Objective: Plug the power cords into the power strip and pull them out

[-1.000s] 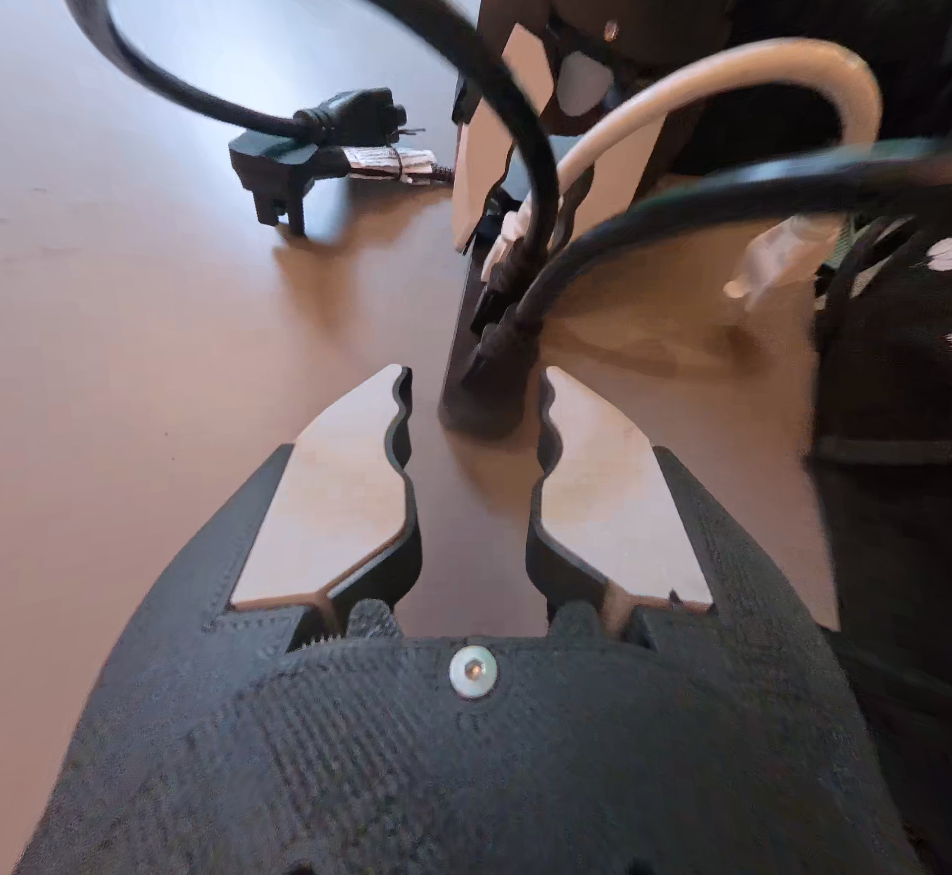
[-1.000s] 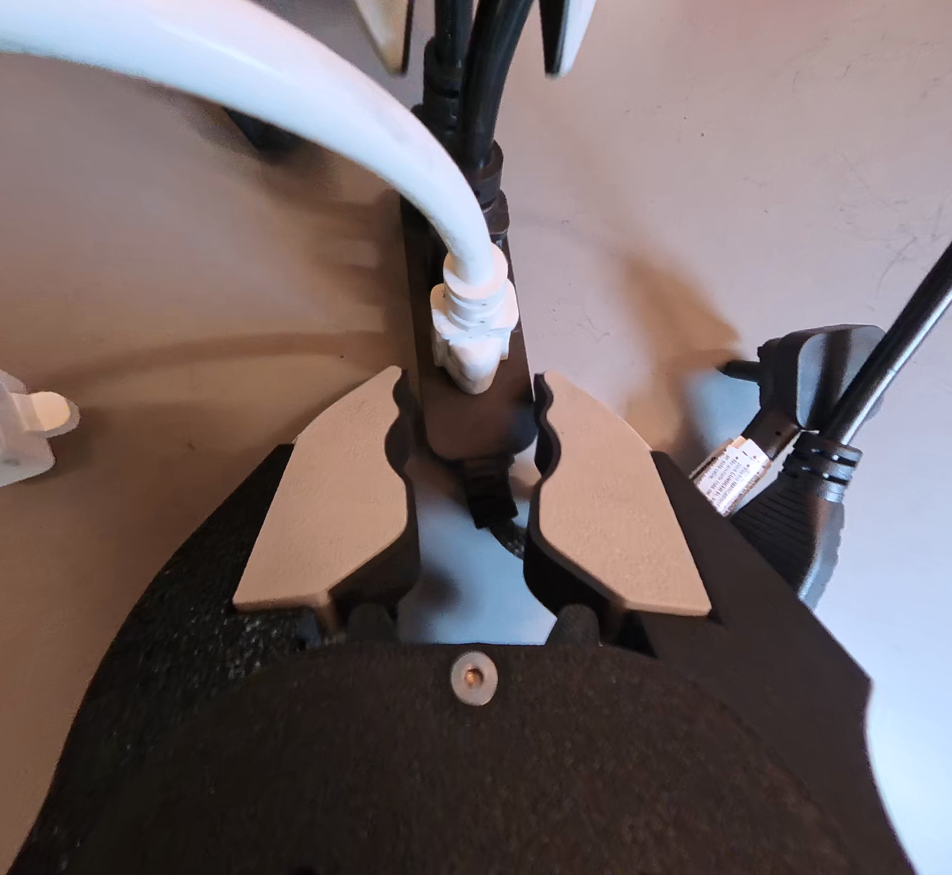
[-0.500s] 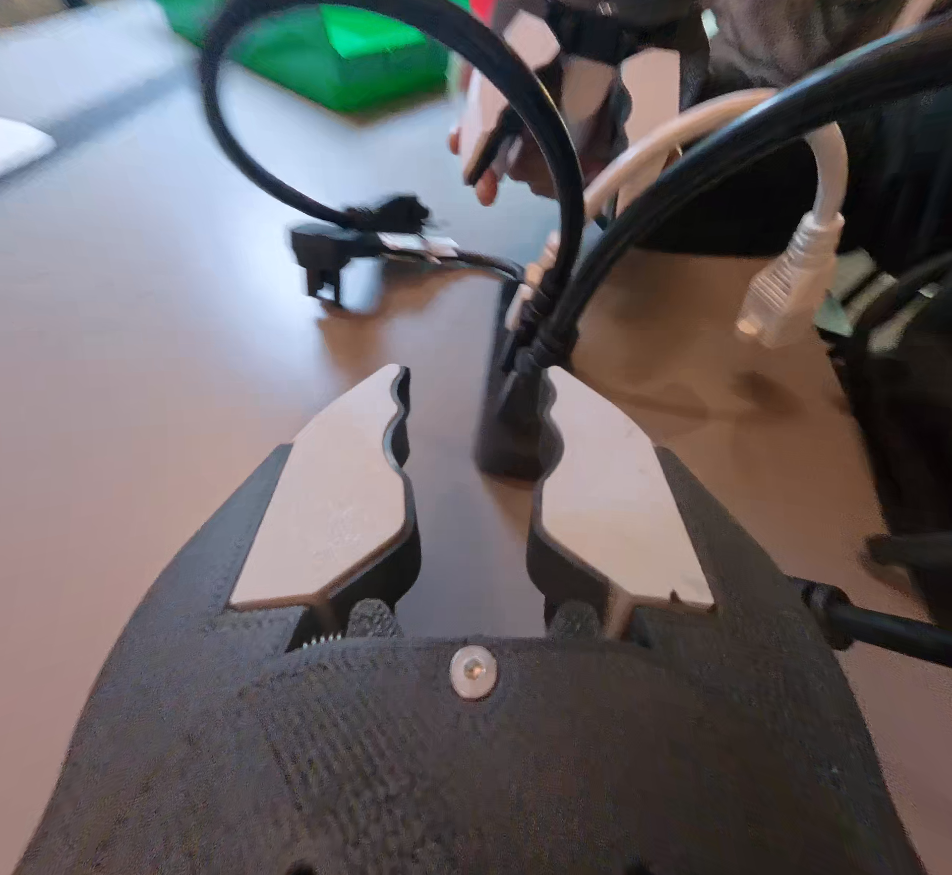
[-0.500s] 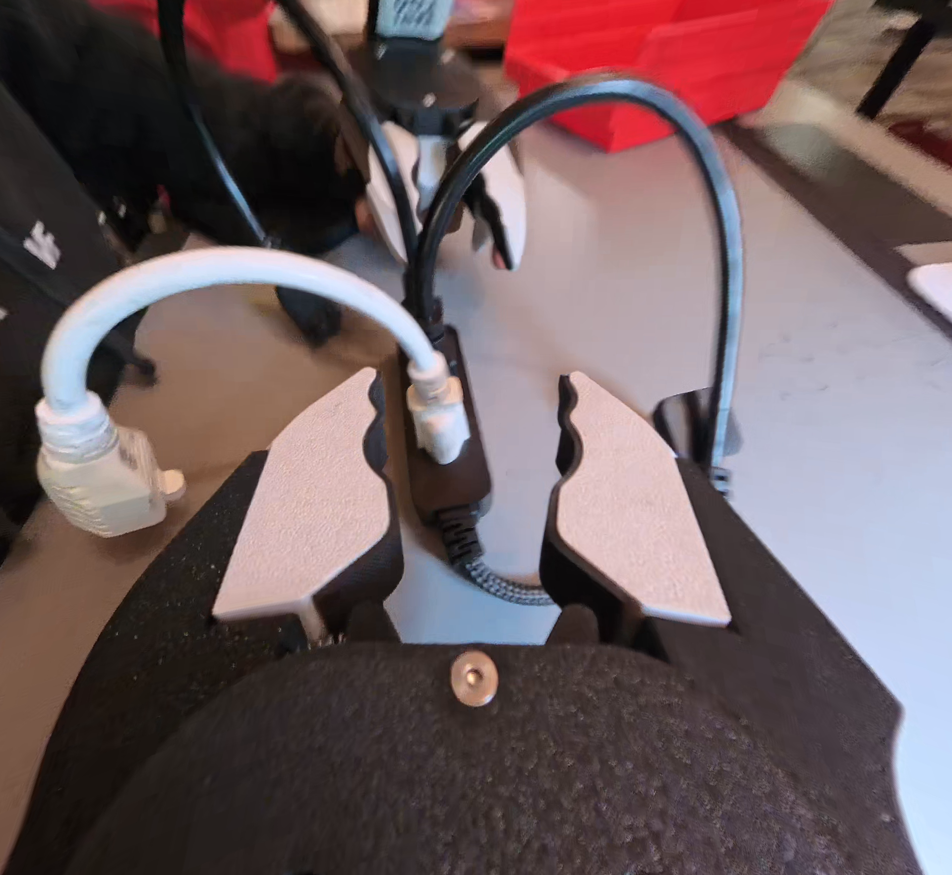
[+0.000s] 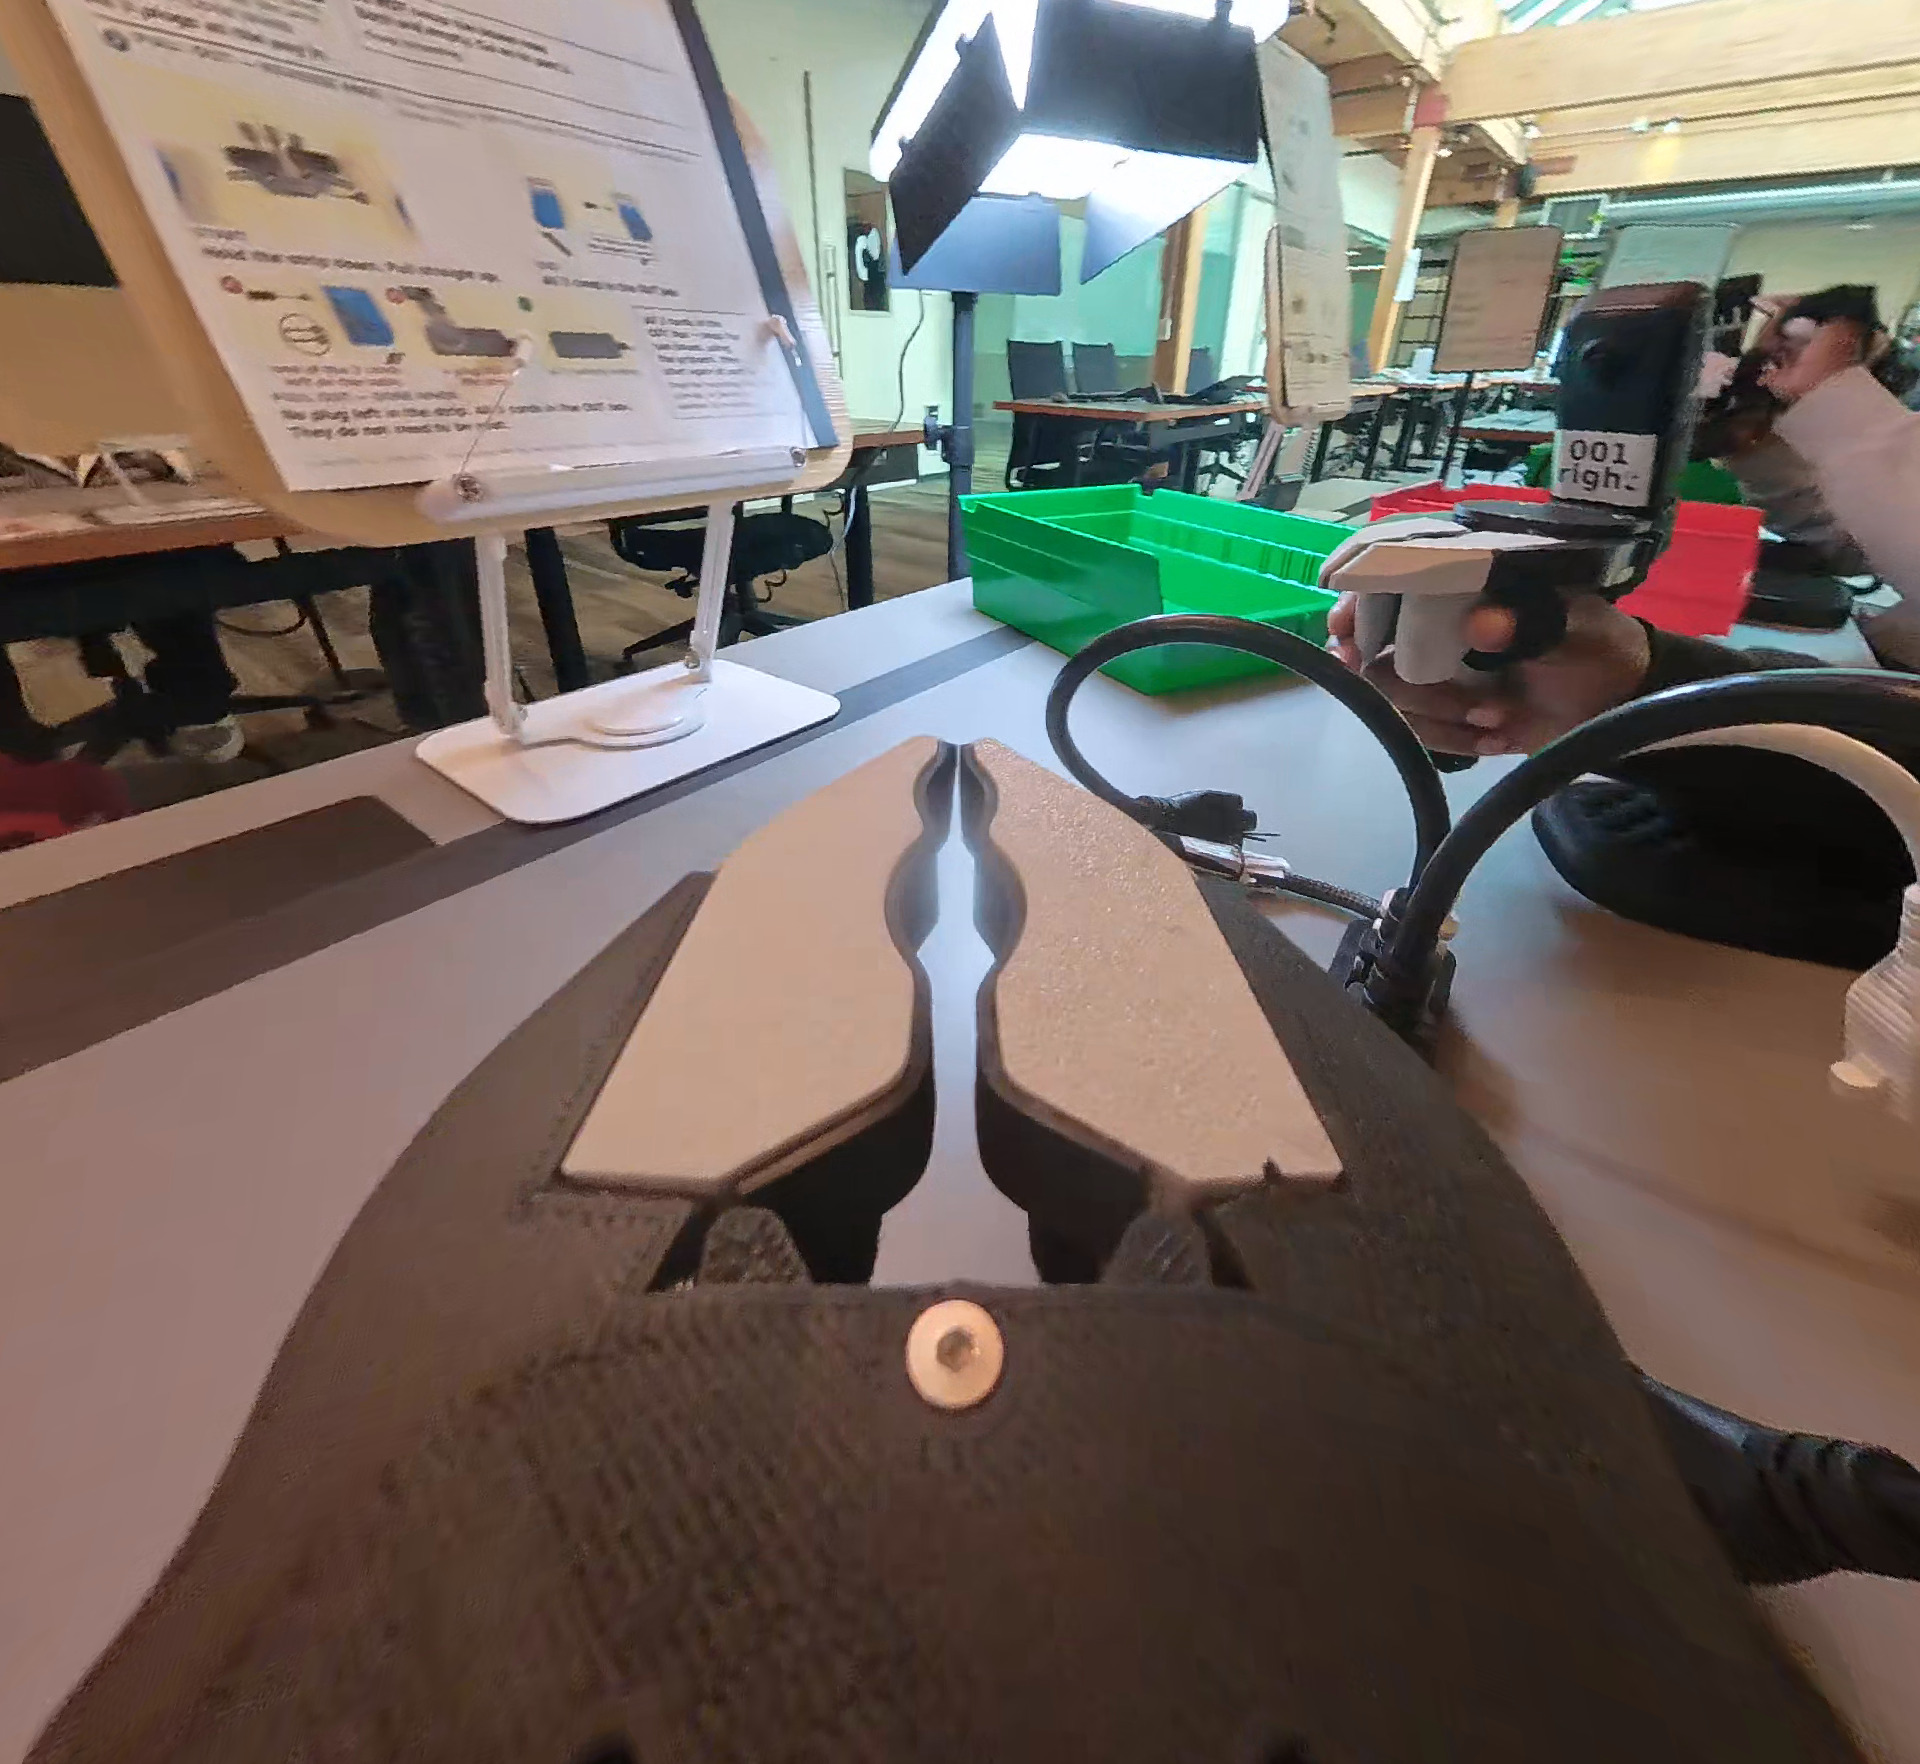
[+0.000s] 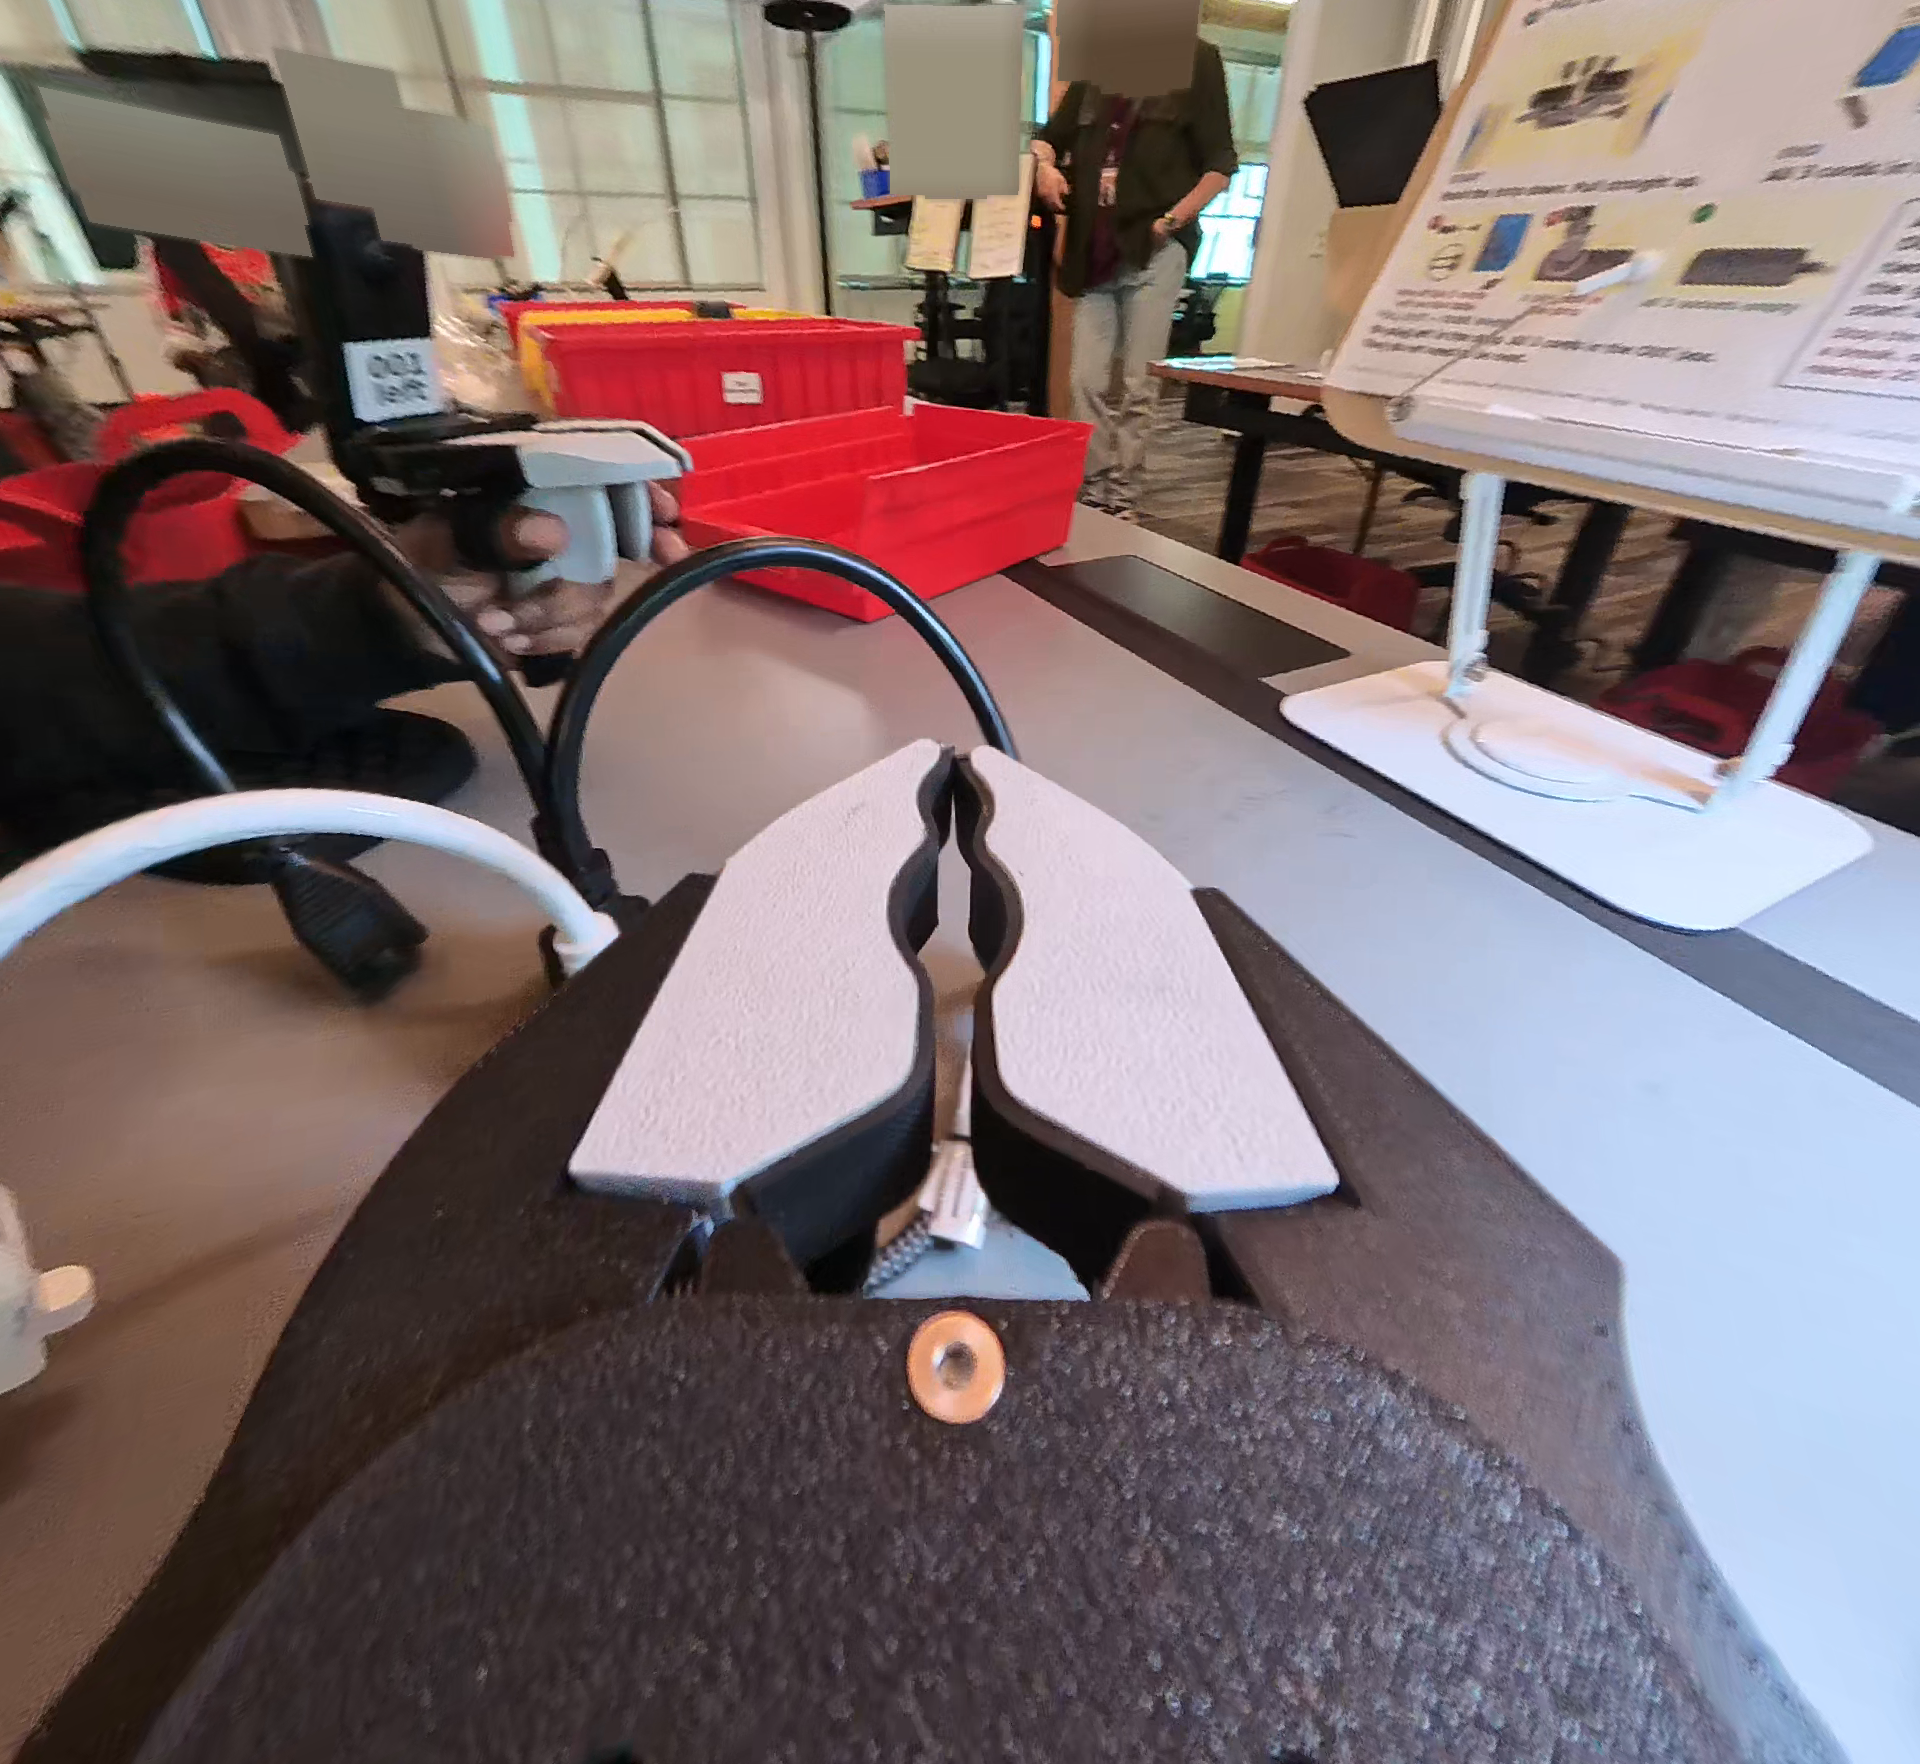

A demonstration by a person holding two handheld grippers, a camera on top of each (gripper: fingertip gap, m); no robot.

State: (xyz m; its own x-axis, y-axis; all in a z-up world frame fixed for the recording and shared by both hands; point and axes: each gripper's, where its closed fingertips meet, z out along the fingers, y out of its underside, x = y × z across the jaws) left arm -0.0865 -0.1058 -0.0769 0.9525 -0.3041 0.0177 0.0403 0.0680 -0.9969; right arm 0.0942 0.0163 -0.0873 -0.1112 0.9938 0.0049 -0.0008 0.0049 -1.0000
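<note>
White label on each tool — left (image 5: pixel 954 758), right (image 6: pixel 961 764) — both closed.

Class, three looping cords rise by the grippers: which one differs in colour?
The white cord, arching at the left of the right wrist view; the other two cords are black.

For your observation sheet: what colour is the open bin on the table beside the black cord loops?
Green bin, clearest in the left wrist view.
</note>
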